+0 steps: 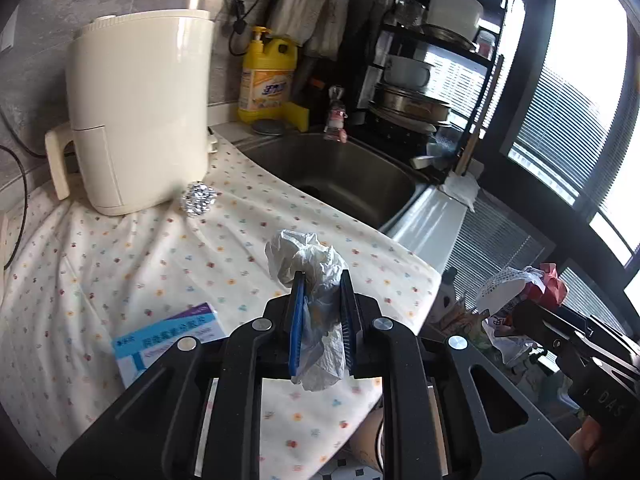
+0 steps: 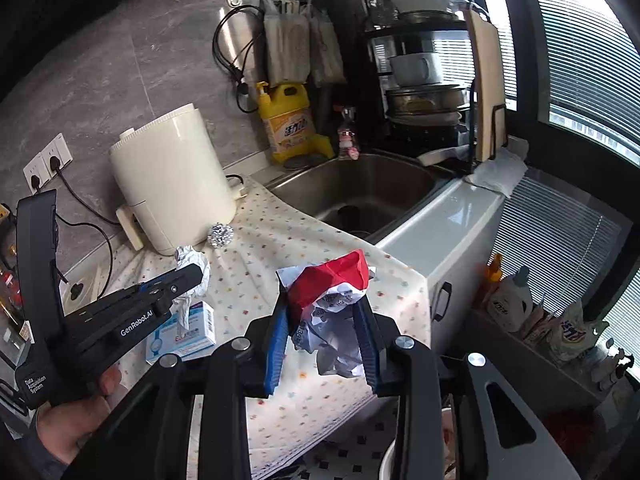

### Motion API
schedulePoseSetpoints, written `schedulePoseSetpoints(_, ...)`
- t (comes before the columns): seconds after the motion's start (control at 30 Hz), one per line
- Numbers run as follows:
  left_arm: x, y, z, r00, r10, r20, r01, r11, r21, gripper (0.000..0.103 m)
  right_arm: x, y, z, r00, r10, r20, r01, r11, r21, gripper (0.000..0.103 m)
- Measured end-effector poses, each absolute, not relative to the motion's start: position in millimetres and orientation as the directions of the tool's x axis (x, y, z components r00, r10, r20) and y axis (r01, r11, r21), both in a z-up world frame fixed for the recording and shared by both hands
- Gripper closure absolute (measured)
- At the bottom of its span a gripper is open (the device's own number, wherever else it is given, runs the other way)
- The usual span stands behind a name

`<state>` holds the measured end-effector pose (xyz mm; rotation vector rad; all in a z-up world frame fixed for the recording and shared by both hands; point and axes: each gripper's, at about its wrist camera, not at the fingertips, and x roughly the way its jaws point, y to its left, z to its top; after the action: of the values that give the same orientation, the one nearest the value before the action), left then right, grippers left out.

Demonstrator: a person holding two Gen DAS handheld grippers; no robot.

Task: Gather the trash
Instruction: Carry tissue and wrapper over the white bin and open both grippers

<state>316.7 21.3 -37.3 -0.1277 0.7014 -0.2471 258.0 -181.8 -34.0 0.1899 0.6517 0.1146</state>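
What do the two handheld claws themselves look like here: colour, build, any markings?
Both are matte black frames with cut-out slots and round silver bolts. The left claw and right claw each have two fingers lined with ribbed blue pads. In the right wrist view the left unit reads "GenRobot.AI" and "Data Acquisition System" in white.

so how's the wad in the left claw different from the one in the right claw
The wad in the left claw is a plain white crumpled tissue; the right claw holds a red and white printed wrapper. The tissue is squeezed narrow between close jaws; the wrapper is bulkier, with jaws wider apart. Both are crumpled and held above the dotted cloth.
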Motion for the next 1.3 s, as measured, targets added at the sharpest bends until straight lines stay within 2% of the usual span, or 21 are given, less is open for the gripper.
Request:
schedulePoseSetpoints(0.47,276.1,-108.9,-76.6,0.633,-0.343,-0.694,0.311,0.934,-0.178,0.086,203.6,-297.2,-84.3,0.744,0.11,-0.659,0.087,0.962,0.259,0.069)
schedulePoseSetpoints(0.9,244.6,-148.1,-144.3,0.534,-0.308,-0.787,0.283,0.943,-0.177,0.086,177.0,-340.2,-146.0,0.648,0.147,-0.747,0.108,0.954,0.281,0.067)
schedulePoseSetpoints(1.0,242.4,-147.2,-153.5,0.52,-0.293,-0.802,0.265,0.948,-0.175,0.086,177.2,-340.6,-156.4,0.627,0.172,-0.76,0.086,0.954,0.287,0.061)
schedulePoseSetpoints(1.07,240.7,-146.9,-158.2,0.516,-0.283,-0.809,0.251,0.952,-0.173,0.086,177.3,-342.5,-160.7,0.619,0.176,-0.765,0.083,0.954,0.287,0.052)
schedulePoseSetpoints(1.3,235.7,-160.3,-171.5,0.487,-0.29,-0.824,0.251,0.95,-0.186,0.086,172.4,-358.4,-165.3,0.61,0.174,-0.773,0.084,0.956,0.281,0.047)
